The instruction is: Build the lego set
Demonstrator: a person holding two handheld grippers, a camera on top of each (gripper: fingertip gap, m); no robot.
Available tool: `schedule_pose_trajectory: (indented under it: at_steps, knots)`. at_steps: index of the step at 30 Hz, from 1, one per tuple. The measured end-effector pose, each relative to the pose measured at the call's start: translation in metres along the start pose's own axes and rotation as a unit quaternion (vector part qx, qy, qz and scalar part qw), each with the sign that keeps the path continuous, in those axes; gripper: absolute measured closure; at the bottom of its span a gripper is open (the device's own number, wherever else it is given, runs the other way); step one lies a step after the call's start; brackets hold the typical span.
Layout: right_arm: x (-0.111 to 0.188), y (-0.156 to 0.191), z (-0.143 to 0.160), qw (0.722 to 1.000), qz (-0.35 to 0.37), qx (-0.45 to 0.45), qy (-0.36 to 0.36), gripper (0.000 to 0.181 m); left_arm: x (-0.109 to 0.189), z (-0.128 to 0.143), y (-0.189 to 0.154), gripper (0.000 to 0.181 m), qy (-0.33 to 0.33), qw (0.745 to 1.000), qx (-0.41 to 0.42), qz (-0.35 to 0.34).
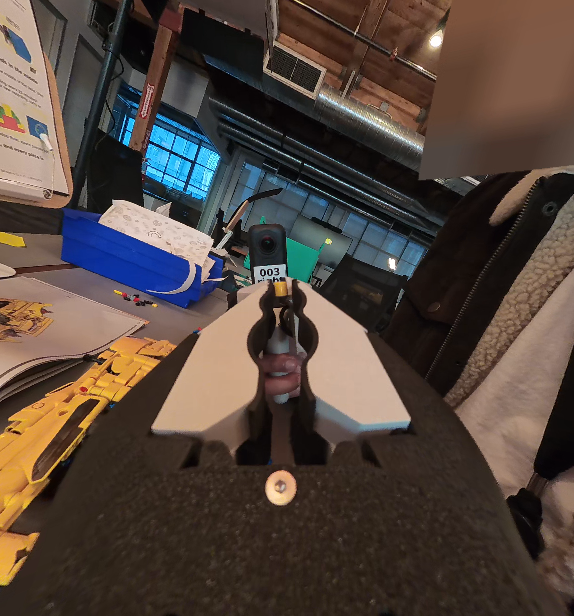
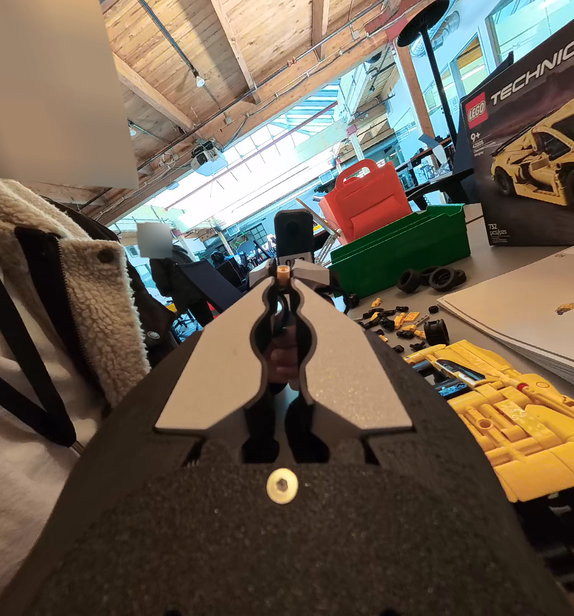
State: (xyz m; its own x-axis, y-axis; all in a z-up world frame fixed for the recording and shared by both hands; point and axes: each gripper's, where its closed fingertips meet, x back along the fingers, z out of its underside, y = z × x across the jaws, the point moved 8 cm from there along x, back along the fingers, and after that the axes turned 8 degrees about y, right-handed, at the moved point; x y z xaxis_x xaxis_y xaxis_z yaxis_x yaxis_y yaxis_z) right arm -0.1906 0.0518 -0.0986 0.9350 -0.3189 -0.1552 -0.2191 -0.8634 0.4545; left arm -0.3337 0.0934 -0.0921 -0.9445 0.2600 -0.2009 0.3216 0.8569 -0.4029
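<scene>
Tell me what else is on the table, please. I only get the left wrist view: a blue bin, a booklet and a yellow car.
Observer: The right wrist view shows a green bin with a red bag standing in it.
Operator: Any wheels for the car?
Observer: Black tyres lie loose on the table, just in front of that bin.
Operator: More parts?
Observer: Small yellow and black pieces are scattered between the tyres and the yellow car.
</scene>
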Motion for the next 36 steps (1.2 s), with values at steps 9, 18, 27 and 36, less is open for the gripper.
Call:
schedule_pose_trajectory:
  at_steps: [9, 18, 27, 36]
  knots:
    - [-0.0034, 0.0018, 0.0037, 1.000, -0.020, -0.006, 0.002, 0.177, -0.0024, -0.0001, -0.0018, 0.175, -0.001, 1.000, -0.001, 0.005]
    - [-0.0004, 0.0003, 0.0013, 0.999, -0.028, -0.022, -0.015, 0.177, -0.0026, 0.0001, -0.0012, 0.172, -0.004, 1.000, 0.007, 0.010]
    - [-0.0016, 0.0019, 0.0018, 0.999, -0.030, -0.020, -0.019, 0.177, -0.0021, -0.0004, -0.0017, 0.174, -0.008, 1.000, 0.003, 0.010]
    - [-0.0041, 0.0016, 0.0054, 1.000, -0.010, -0.001, 0.008, 0.177, 0.0016, -0.0002, -0.0023, 0.175, 0.021, 1.000, -0.020, -0.005]
